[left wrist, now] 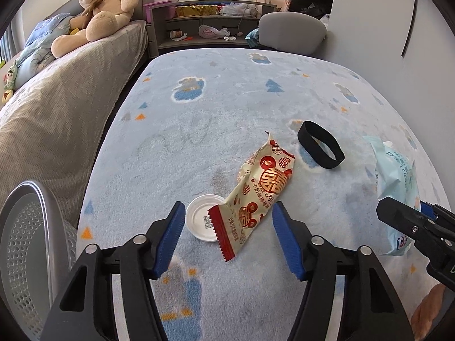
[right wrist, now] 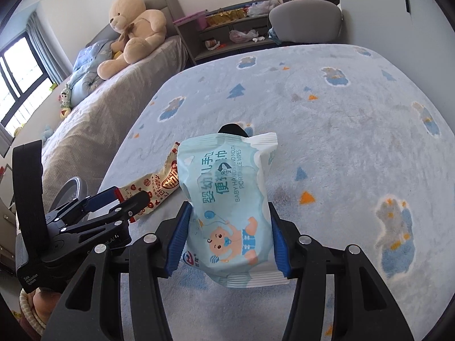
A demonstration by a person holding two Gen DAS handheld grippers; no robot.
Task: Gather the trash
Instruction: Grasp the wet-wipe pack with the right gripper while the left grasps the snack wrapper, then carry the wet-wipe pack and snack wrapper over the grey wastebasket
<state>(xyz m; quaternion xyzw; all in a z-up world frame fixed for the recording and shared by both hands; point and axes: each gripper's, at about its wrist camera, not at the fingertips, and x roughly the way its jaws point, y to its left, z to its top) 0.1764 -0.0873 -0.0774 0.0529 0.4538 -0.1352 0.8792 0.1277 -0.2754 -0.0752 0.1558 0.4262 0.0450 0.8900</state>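
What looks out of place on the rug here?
Litter on the pale blue patterned rug: a torn-open cream-and-red snack wrapper lying partly over a white round plastic lid, with a black elastic band beyond it. The right gripper holds a light blue wipes pack.

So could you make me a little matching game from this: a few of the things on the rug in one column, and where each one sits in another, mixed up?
Things
1. baby wipes pack
2. snack wrapper
3. white lid
4. black band

Places
A. partly under the wrapper's red end
B. lying alone on the rug, beyond the wrapper
C. between the fingers of the right tool
D. on the rug, between the open fingers of the left tool

Pairs: 1-C, 2-D, 3-A, 4-B
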